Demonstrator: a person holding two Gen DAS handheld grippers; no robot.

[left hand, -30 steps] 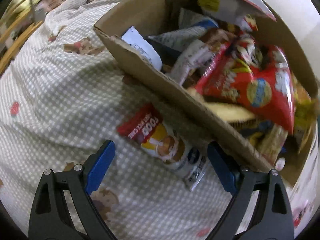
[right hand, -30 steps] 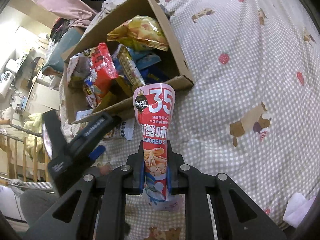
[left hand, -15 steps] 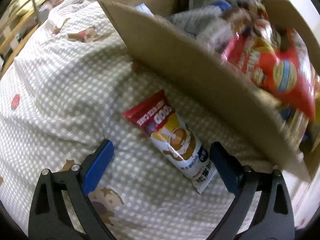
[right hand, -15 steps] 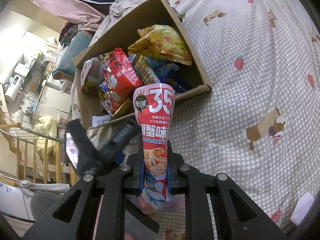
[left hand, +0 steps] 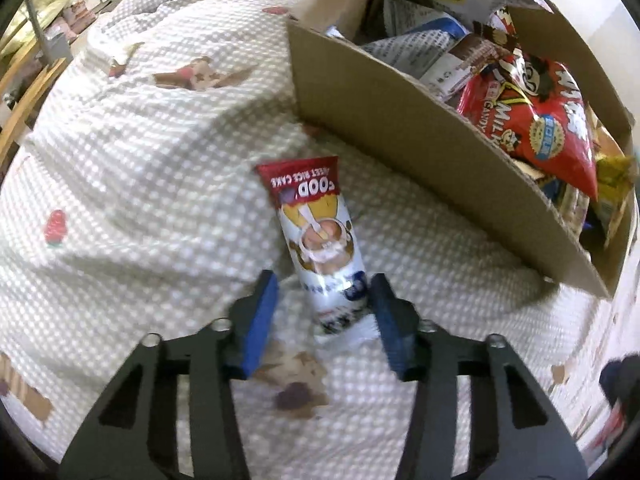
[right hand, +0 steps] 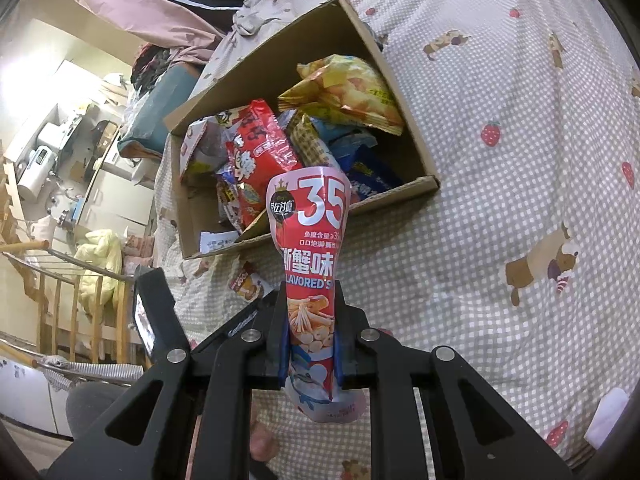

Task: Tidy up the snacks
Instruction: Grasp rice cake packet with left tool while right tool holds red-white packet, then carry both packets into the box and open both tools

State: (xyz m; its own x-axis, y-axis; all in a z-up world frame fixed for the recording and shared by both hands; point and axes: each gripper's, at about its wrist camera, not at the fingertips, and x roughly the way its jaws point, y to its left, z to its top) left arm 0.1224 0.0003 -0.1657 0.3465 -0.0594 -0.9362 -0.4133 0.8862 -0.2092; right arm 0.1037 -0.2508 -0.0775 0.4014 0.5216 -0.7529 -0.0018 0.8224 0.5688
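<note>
A rice cake packet (left hand: 320,240), red-topped and white, lies on the checked bedspread (left hand: 140,160) beside a cardboard box (left hand: 400,120) full of snacks. My left gripper (left hand: 322,300) is open, its blue pads (left hand: 260,316) on either side of the packet's near end, the right pad close to it. My right gripper (right hand: 311,340) is shut on a pink crab-flavoured snack bag (right hand: 312,240) and holds it upright above the bed, short of the box (right hand: 304,60). The rice cake packet (right hand: 246,282) and the left gripper's body (right hand: 156,312) show lower left in the right wrist view.
The box holds a red candy bag (left hand: 532,120), a yellow chip bag (right hand: 344,92) and several other packets. A wooden rail (right hand: 60,300) and room clutter lie beyond the bed's left side. A white object (right hand: 608,416) sits at the lower right edge.
My left gripper has moved down onto the rice cake packet and its jaws have narrowed around it. My right gripper has risen slightly with the pink bag; the box now shows further off.
</note>
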